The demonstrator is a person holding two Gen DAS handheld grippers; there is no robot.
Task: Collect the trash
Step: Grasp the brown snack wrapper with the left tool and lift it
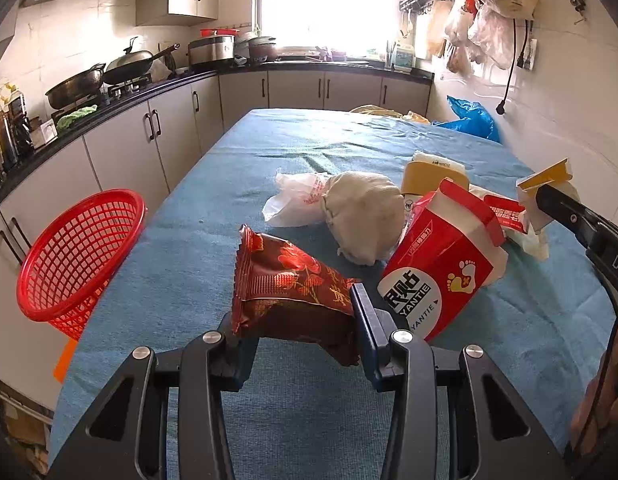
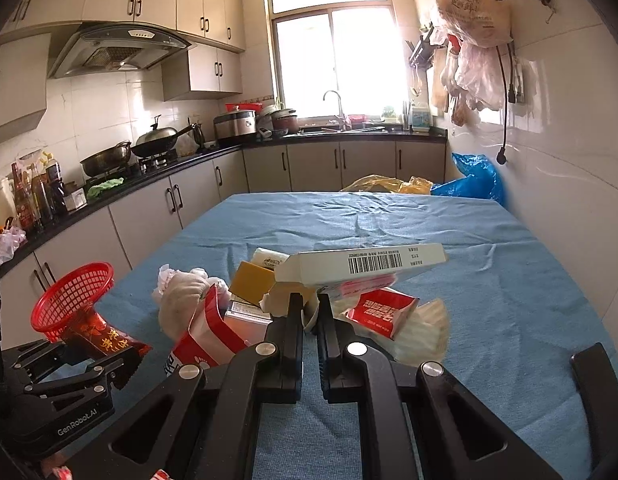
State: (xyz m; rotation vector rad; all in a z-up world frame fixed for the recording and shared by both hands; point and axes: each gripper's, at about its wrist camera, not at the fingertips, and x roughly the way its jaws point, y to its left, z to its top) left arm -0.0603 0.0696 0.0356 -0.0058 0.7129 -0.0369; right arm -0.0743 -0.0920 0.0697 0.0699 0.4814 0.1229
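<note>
Counter (image 2: 109, 196): running along the left wall, carrying bottles, two woks and a cooker.
Basket (image 1: 79, 258): red mesh, sitting tilted at the table's left edge, its mouth facing up and toward the table; nothing showing inside it.
Table (image 1: 213, 208): wearing a blue cloth, reaching back toward the window.
Left gripper (image 1: 297, 320): hanging over the near part of the table, jaws partway closed and grasping a wrapper.
Wrapper (image 1: 293, 288): dark red with gold print, puffed, being pinched across its lower end between the two fingers, its crimped top leaning toward the basket; held clear of the cloth.
Pile: lying in the middle of the table, just beyond both grippers.
White bag (image 1: 297, 200): lying crumpled at the pile's left end, touching the grey lump.
Grey lump (image 1: 363, 216): a bundled cloth or paper mass, sitting between the white bag and the pouch.
Pouch (image 1: 441, 256): red and white with a footprint mark, standing tilted, torn open at the top, just right of the wrapper.
Yellow box (image 2: 251, 284): sitting behind the pouch, partly hidden.
Right gripper (image 2: 309, 312): pointing into the pile, jaws clenched almost together on a thin flap of pale card or paper at their tips; which item the flap belongs to, I cannot tell.
Barcode box (image 2: 365, 264): white, flat, tilting above the fingertips.
Red packet (image 2: 383, 308): lying just right of the right gripper, resting on pale crinkled plastic.
Blue bag (image 2: 475, 178): slumping by the far right wall.
</note>
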